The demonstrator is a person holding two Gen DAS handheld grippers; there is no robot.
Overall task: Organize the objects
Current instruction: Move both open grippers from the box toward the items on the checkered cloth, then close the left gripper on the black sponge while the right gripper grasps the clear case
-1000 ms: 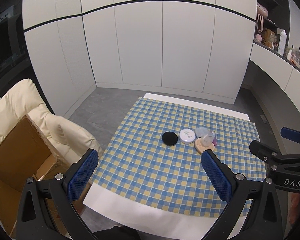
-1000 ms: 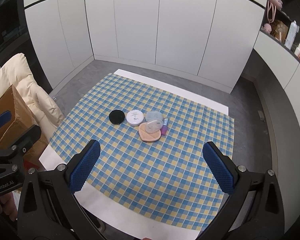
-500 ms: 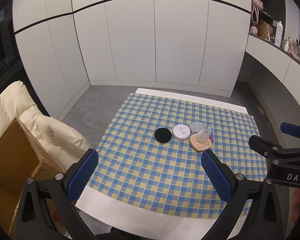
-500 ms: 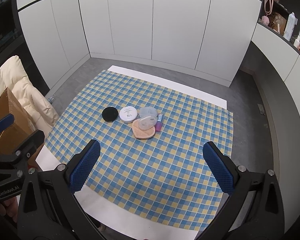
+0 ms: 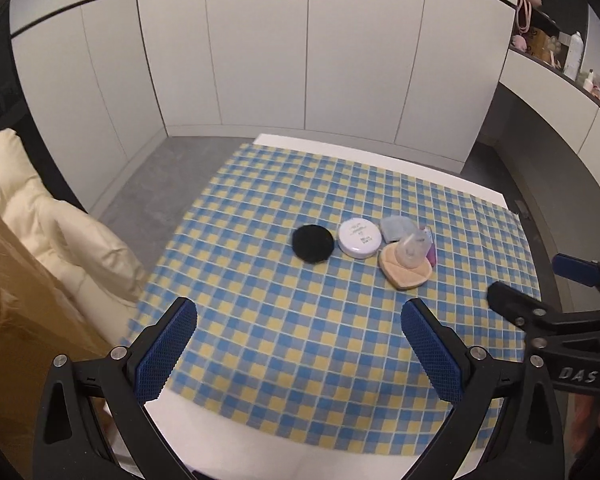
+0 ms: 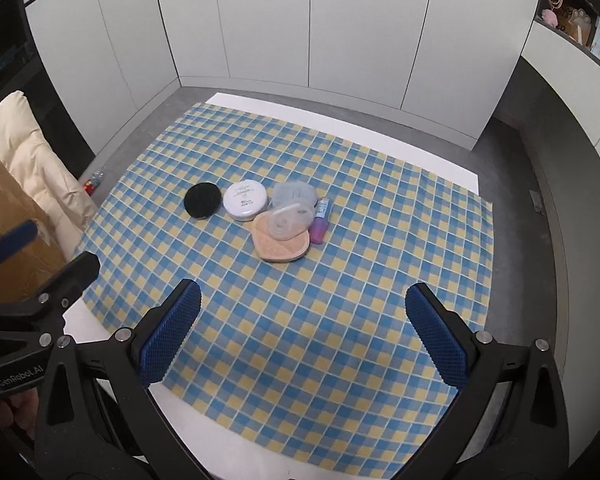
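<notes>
On the blue-and-yellow checked cloth (image 5: 284,320) (image 6: 340,312) lies a small cluster: a black round puff (image 5: 313,243) (image 6: 203,200), a white round compact (image 5: 359,237) (image 6: 245,201), a beige heart-shaped sponge (image 5: 404,274) (image 6: 278,246) with a clear plastic case (image 5: 412,250) (image 6: 290,220) on it, a second clear case (image 5: 396,227) (image 6: 294,193) behind, and a small purple bottle (image 5: 431,254) (image 6: 320,226). My left gripper (image 5: 300,348) and right gripper (image 6: 304,332) both hover open above the cloth's near part, well short of the cluster, holding nothing.
A cream padded chair (image 5: 40,220) (image 6: 24,148) and a brown cardboard box (image 5: 16,320) (image 6: 8,220) stand left of the table. White cupboard doors fill the back wall. A shelf with bottles and bags (image 5: 556,48) runs along the right.
Both grippers have moved forward and lower towards the table, so the cluster looks larger and nearer. Nothing on the cloth has moved.
</notes>
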